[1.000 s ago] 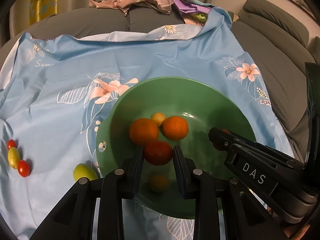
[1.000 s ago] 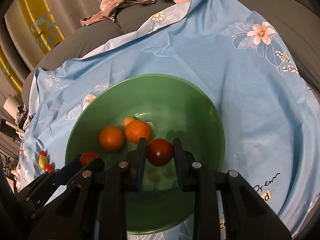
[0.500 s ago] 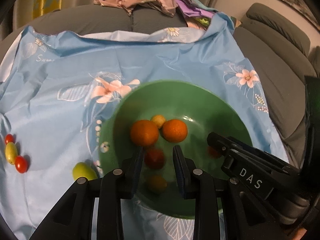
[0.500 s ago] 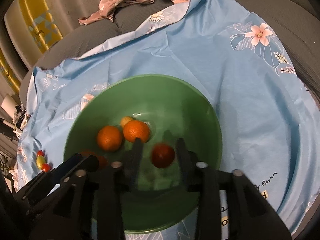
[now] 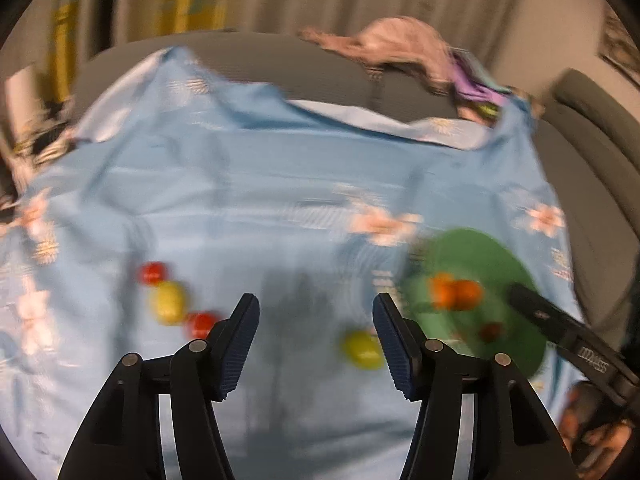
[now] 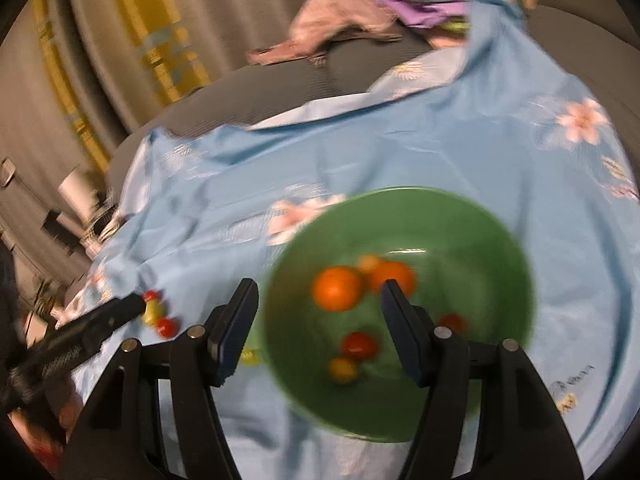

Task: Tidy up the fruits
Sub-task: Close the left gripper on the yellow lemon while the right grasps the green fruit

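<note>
Both views are motion-blurred. The green bowl [image 6: 472,216] holds two oranges [image 6: 337,287], a red tomato [image 6: 359,345], another red one [image 6: 451,323] and small yellow fruits; it also shows in the left wrist view [image 5: 476,248]. My left gripper [image 5: 316,340] is open and empty above the blue cloth. A yellow-green fruit [image 5: 362,349] lies by its right finger. A yellow fruit [image 5: 168,304] sits between two red tomatoes [image 5: 151,273] [image 5: 201,323] to the left. My right gripper [image 6: 318,328] is open and empty over the bowl's left side.
A blue floral cloth [image 5: 248,184] covers a grey sofa [image 5: 592,152]. Crumpled clothes [image 5: 400,52] lie at the back. The right gripper shows at the right in the left wrist view [image 5: 568,344]; the left gripper shows at the left in the right wrist view [image 6: 84,332].
Both grippers opened and let their red tomatoes drop into the bowl. The left gripper swung left, away from the bowl; the right gripper drew back and left.
</note>
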Motion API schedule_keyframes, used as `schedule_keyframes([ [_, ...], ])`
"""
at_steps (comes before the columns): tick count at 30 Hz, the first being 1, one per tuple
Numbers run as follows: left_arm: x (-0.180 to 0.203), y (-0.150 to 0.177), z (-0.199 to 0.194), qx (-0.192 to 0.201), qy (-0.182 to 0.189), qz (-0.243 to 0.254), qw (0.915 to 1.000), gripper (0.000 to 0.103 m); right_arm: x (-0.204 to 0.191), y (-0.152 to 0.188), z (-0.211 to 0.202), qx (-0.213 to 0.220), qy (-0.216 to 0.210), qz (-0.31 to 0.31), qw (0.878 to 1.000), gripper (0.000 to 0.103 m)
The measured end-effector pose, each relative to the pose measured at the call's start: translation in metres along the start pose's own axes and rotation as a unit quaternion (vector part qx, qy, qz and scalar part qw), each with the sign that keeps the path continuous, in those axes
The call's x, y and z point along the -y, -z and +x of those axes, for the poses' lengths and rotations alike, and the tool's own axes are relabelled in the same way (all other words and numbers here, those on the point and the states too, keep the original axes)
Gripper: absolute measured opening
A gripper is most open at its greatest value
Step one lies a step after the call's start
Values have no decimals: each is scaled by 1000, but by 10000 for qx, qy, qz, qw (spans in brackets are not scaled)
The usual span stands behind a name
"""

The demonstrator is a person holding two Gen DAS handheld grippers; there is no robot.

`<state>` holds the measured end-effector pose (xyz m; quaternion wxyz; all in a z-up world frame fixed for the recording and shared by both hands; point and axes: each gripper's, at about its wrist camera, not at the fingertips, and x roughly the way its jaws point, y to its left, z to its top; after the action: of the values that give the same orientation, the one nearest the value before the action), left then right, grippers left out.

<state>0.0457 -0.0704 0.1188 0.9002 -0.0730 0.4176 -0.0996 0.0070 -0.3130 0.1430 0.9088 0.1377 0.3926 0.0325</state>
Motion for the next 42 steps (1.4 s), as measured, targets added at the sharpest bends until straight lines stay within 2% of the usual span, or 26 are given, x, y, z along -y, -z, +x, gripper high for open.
schedule_keyframes([
  [3,-40,0,5,-51,-330,-288,9990,59,-26,4,9,-134,-246,-255,9993,64],
  [7,-81,5,23,-204,-278,-725,9968,59,-54,10,19,-262,-492,-623,9965,64],
  [11,-99,8,42,-432,-307,-891,9946,58,-74,21,38,-543,-406,-905,9936,61],
  [19,-109,11,72,-726,-517,-904,9919,56,-96,36,68,-841,178,-1438,9859,58],
  [24,-115,11,83,-800,-545,-1006,9902,55,-105,47,85,-990,635,-1857,9755,56],
  [28,-114,11,87,-831,-499,-1017,9901,53,-110,51,92,-1076,717,-1987,9715,56],
  [33,-110,12,91,-805,-708,-885,9903,38,-111,57,103,-1188,962,-2099,9657,56],
  [36,-107,14,92,-717,-796,-774,9912,36,-112,58,105,-1194,909,-2092,9663,58],
  [37,-107,14,91,-697,-807,-765,9913,36,-111,58,107,-1228,891,-2070,9665,57],
  [39,-107,14,91,-672,-812,-770,9914,35,-109,60,112,-1325,906,-2033,9659,47],
  [40,-107,13,92,-673,-810,-769,9915,35,-108,61,116,-1406,876,-1996,9658,36],
  [42,-107,13,91,-674,-819,-795,9912,35,-104,63,122,-1567,718,-1895,9666,34],
])
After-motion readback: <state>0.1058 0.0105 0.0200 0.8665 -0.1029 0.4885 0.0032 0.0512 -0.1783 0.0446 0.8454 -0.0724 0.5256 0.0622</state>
